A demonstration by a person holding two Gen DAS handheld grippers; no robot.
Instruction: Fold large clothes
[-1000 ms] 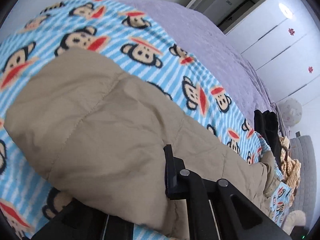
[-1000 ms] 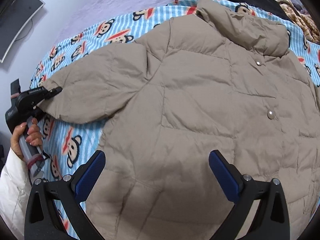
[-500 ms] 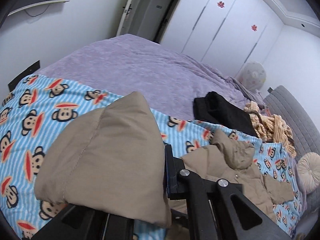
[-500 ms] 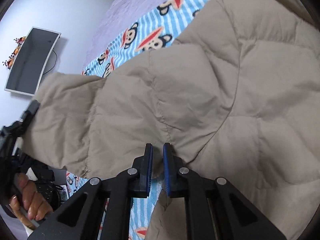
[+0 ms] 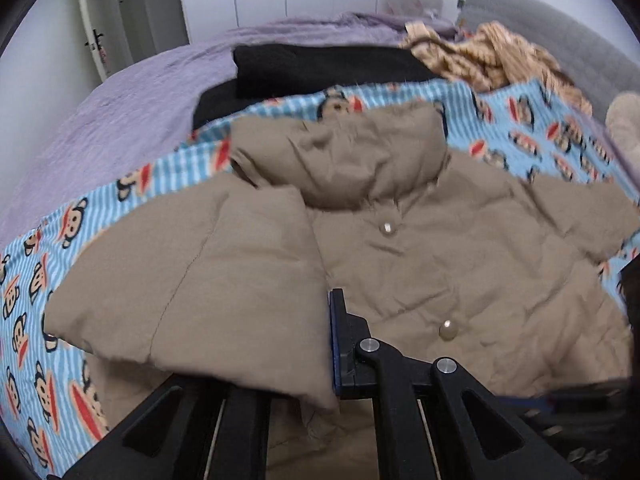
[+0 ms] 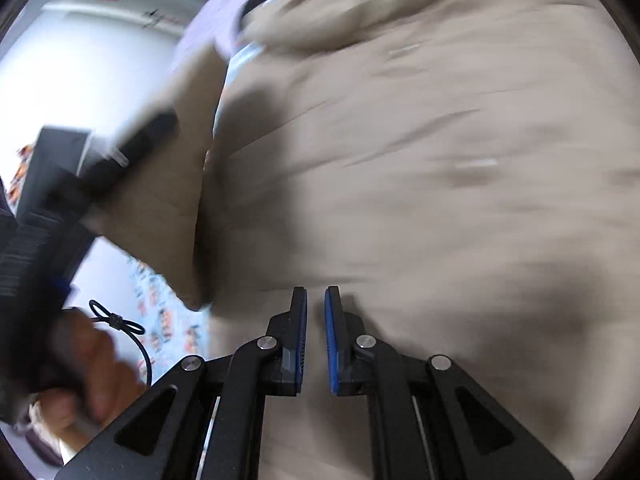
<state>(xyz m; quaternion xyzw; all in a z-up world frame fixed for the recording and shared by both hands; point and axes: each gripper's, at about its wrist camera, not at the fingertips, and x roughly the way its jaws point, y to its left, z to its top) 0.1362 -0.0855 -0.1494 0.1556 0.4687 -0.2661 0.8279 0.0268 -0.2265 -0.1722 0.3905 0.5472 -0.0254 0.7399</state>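
Inspector A: Left tongs (image 5: 326,344), state? 
Inspector B: Clamped on the sleeve (image 5: 208,280) of the tan padded jacket (image 5: 460,264). Only the right-hand finger (image 5: 340,340) with its blue pad shows; the sleeve cloth covers the other. The sleeve hangs from the tongs and spreads to their left and ahead, lying over the jacket's chest.

Inspector A: Where does the jacket lie relative to those tongs? 
Inspector B: Directly ahead and to the right, front side up on the blue striped monkey-print blanket (image 5: 48,264) over the bed. The collar (image 5: 360,160) is farthest ahead. Two snap buttons (image 5: 447,330) run down the front just right of the tongs.

Inspector A: Condition of the garment? 
Inspector B: Quilted, creased, puffy. The far sleeve (image 5: 580,216) lies spread out to the right.

Inspector A: Right tongs (image 6: 316,336)? 
Inspector B: Narrow: the two blue-padded fingers stand nearly together with a slim gap. That view is badly blurred, so I cannot tell whether cloth is caught between them. The jacket body fills the space ahead and to the right; the left tongs and the person's hand (image 6: 92,376) sit to the left.

Inspector A: Other items? 
Inspector B: Beyond the collar, black clothing (image 5: 320,68) and a tan patterned knit (image 5: 492,56) on the purple bedspread (image 5: 120,120).
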